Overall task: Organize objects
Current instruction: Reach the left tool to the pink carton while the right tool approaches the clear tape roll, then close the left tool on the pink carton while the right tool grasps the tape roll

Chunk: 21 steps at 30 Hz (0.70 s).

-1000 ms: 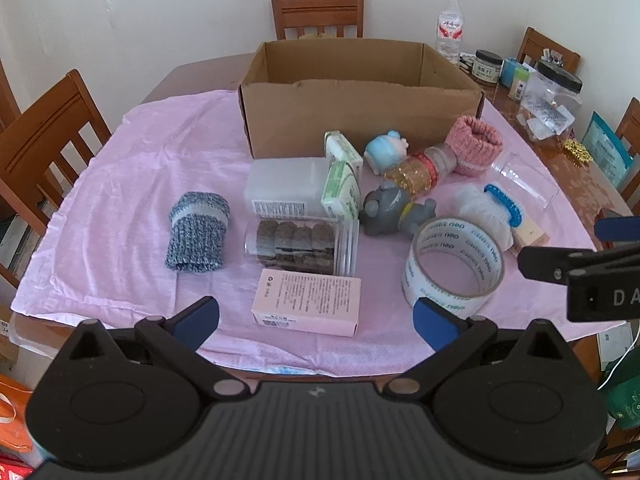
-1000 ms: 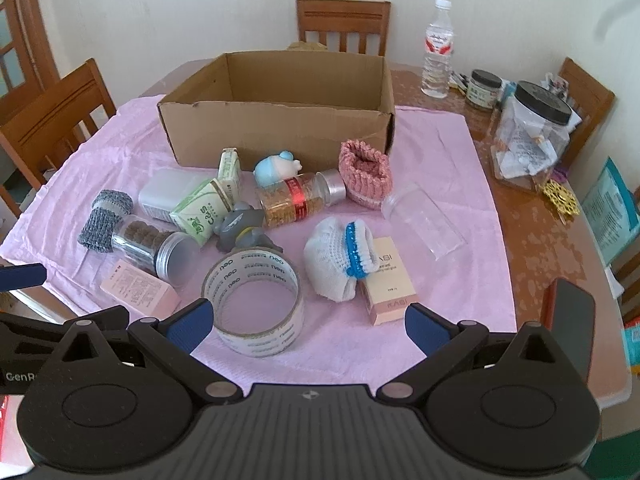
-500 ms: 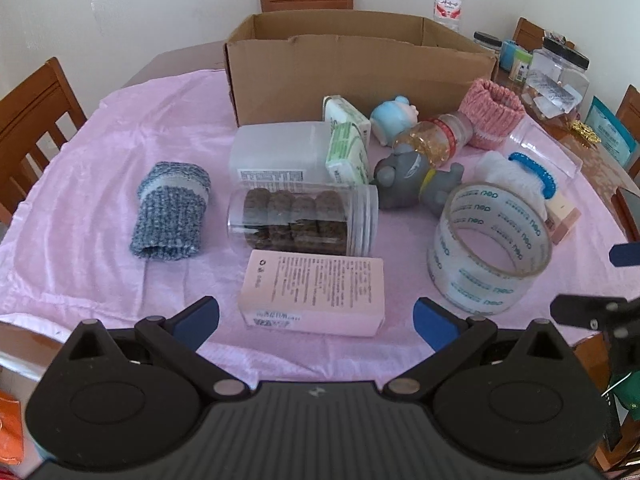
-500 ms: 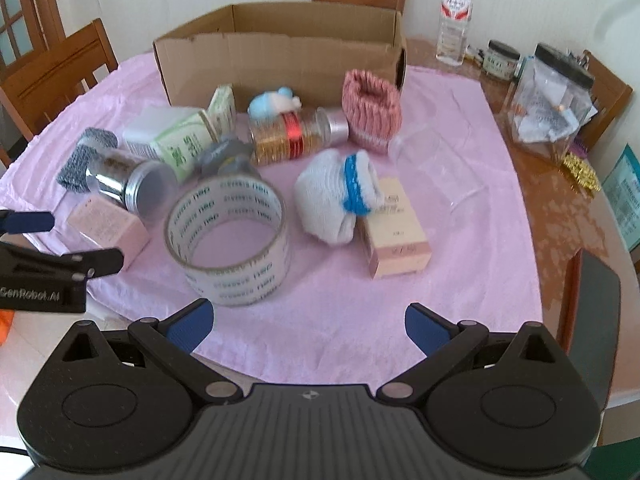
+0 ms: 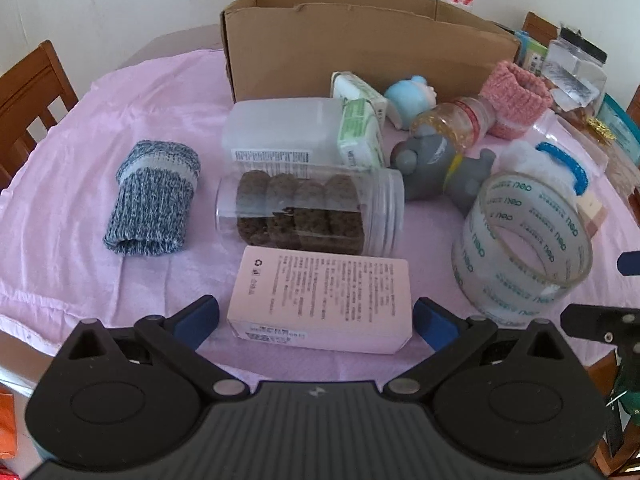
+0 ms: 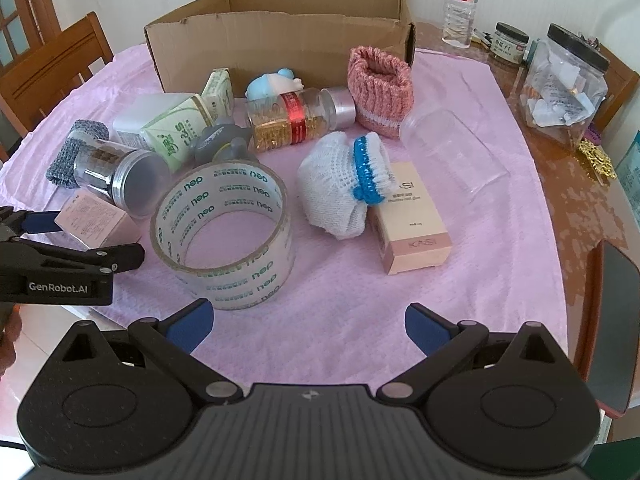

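While the left gripper [image 5: 316, 320] stands with its jaws spread wide on either side of the pink printed box [image 5: 322, 298], nothing is gripped yet, and the box lies flat on the pink cloth [image 5: 80, 184] between the two blue pads. Its long axis seems to run across the gap from pad to pad, so a close would bear on the short ends; if the pads land unevenly, the box may twist or skid forward. Directly ahead of the jaws, touching or nearly touching the box's far edge, lies the clear cookie jar [image 5: 310, 210] on its side, which would likely roll if the box is nudged into it. Off to the right of the jaws stands the tape roll [image 5: 522, 244], near enough to be clipped by a sideways lift. The right gripper [image 6: 306, 326] is also wide open and holds nothing, with only bare cloth between its pads. Beyond the clutter waits the open cardboard box [image 5: 360, 52], presumably the destination.
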Available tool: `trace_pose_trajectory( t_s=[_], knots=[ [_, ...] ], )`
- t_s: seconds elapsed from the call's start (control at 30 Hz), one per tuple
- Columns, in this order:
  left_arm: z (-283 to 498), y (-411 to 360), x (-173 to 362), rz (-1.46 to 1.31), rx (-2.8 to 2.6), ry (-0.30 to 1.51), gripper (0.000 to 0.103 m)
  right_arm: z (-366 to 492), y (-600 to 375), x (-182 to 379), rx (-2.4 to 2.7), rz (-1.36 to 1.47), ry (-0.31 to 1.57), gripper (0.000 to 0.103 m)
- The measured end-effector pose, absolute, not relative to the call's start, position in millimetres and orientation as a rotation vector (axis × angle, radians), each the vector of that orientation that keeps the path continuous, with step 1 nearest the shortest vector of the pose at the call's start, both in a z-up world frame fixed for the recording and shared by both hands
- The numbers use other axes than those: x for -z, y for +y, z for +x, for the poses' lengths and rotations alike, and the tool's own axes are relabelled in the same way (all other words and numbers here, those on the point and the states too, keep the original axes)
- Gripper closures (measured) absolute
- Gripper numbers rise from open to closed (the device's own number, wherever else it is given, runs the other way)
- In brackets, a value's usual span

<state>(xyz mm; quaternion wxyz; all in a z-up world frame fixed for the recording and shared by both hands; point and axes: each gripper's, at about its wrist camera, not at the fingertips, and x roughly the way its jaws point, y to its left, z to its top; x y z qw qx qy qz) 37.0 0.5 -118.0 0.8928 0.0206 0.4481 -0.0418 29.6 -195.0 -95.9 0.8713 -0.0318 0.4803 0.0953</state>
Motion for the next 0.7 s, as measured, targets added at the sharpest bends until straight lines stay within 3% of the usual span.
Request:
trace_pose_trajectory(
  t_s=[0.3, 0.6, 0.7],
  knots=[
    [32.6, -0.5, 119.2, 0.062, 0.128, 0.883, 0.001, 38.2, -193.9, 102.4, -0.215, -0.051, 1.027, 0.000],
    [35.0, 5.2, 112.0, 0.060, 0.199, 0.871, 0.021, 39.2, -191.5, 100.2, -0.249, -0.063, 1.021, 0.000],
    [37.3, 6.8, 111.5, 0.069, 0.204, 0.871, 0.022, 39.3, -188.8, 96.8, -0.269, -0.063, 1.011, 0.000]
  ],
)
